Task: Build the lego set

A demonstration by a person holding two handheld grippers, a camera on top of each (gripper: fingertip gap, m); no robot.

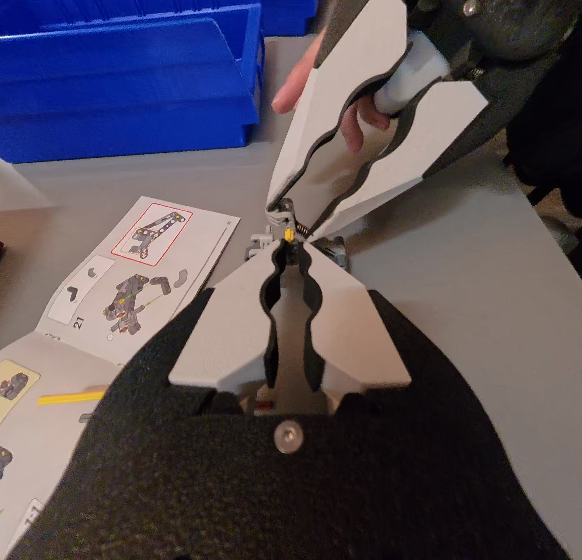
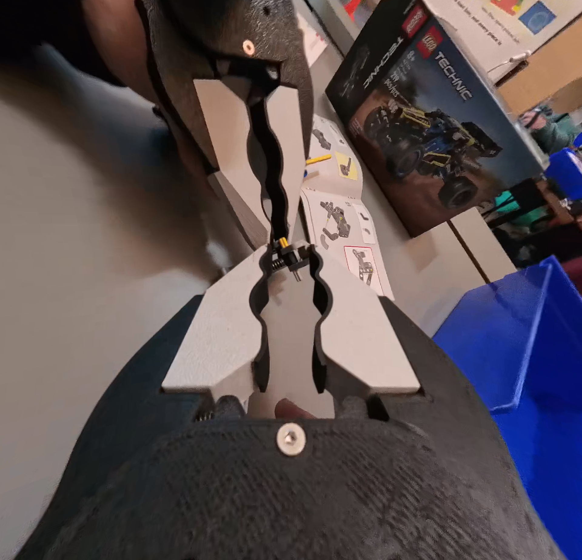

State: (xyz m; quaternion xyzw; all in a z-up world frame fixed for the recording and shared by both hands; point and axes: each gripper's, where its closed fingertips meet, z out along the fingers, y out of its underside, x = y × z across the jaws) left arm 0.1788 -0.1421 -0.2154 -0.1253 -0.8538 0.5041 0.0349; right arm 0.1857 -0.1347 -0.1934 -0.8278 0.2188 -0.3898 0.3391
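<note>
A small grey and black Lego assembly (image 1: pixel 281 213) with a metal spring (image 1: pixel 301 228) and a yellow pin (image 1: pixel 289 234) is held just above the grey table, between both grippers. My left gripper (image 1: pixel 291 245) is shut on its near black end. My right gripper (image 1: pixel 289 219) comes in from the upper right, shut on the far end. In the right wrist view, my right gripper (image 2: pixel 289 255) clamps the assembly (image 2: pixel 296 256) with the spring (image 2: pixel 277 264) to the left. The left gripper (image 2: pixel 278 233) meets it from above, beside the yellow pin (image 2: pixel 284 242).
An open instruction booklet (image 1: pixel 141 277) lies left of the grippers and shows in the right wrist view (image 2: pixel 346 230). A yellow axle (image 1: pixel 71 398) rests on it. Blue bins (image 1: pixel 126 88) stand behind. The set's box (image 2: pixel 425 119) stands by the booklet. A blue bin (image 2: pixel 519 371) is near right. Left and right tips are no more than a few centimetres apart.
</note>
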